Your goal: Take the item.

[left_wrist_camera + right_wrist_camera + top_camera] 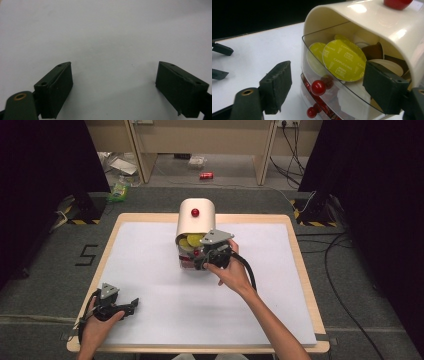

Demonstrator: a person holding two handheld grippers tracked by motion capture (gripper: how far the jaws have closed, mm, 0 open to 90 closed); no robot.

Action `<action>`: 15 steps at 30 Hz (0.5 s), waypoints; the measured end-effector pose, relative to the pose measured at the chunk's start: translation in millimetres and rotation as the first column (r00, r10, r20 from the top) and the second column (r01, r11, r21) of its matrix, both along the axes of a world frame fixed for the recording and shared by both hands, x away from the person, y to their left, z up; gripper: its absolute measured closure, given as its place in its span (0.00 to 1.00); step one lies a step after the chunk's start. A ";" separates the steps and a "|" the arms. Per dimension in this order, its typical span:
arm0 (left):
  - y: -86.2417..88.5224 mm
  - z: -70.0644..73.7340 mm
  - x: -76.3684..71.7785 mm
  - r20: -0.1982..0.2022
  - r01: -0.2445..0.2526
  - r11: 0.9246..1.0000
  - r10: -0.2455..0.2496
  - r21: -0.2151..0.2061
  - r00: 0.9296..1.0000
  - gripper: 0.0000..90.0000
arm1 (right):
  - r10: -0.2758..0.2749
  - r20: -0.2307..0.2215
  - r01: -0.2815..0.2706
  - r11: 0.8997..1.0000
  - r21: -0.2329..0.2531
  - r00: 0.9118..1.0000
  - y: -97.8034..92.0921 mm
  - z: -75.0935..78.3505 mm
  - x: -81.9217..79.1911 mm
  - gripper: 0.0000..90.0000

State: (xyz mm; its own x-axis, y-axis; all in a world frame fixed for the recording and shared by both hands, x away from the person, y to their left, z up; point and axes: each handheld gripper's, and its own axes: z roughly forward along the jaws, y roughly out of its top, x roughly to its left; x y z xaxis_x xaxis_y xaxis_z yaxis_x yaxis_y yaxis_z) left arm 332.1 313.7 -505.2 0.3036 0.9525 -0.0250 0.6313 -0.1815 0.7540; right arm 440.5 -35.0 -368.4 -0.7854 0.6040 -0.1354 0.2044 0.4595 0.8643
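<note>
A drawer box (pixel 196 220) stands at the far middle of the table (pixel 305 285), its upper drawer (pixel 329 82) pulled out above the lower drawer (pixel 317 106) and holding capsules (pixel 344 60). The right gripper (pixel 207 261) sits just before the drawers. The left gripper (pixel 125 307) lies well apart at the near left corner.

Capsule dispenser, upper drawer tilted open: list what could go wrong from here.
1. The clear upper drawer leans outward, full of capsules; the yellow-lidded capsules could slide out.
2. The right gripper is open around the red knob; a crooked pull might drag the cream dispenser, since the left gripper rests well away.
</note>
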 end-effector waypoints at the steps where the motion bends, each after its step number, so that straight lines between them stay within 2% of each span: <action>1: 0.1 0.0 0.0 -0.001 0.000 1.000 0.000 0.000 1.000 0.15 | 0.009 -0.013 -0.009 1.000 0.000 1.000 0.1 -1.0 0.9 0.31; 3: 0.1 0.0 0.0 0.000 0.000 1.000 0.000 0.000 1.000 0.15 | 0.020 -0.026 -0.021 1.000 -0.018 0.999 1.1 -3.4 0.8 0.31; 4: 0.0 0.0 0.0 0.000 0.000 1.000 0.000 0.000 1.000 0.15 | 0.023 -0.012 -0.024 0.999 -0.039 1.000 1.9 -3.6 -0.5 0.31; 15: -0.1 -0.1 -0.1 0.001 0.000 1.000 0.000 0.001 1.000 0.15 | 0.070 -0.036 -0.071 0.997 -0.041 0.997 -2.9 -2.2 -10.9 0.35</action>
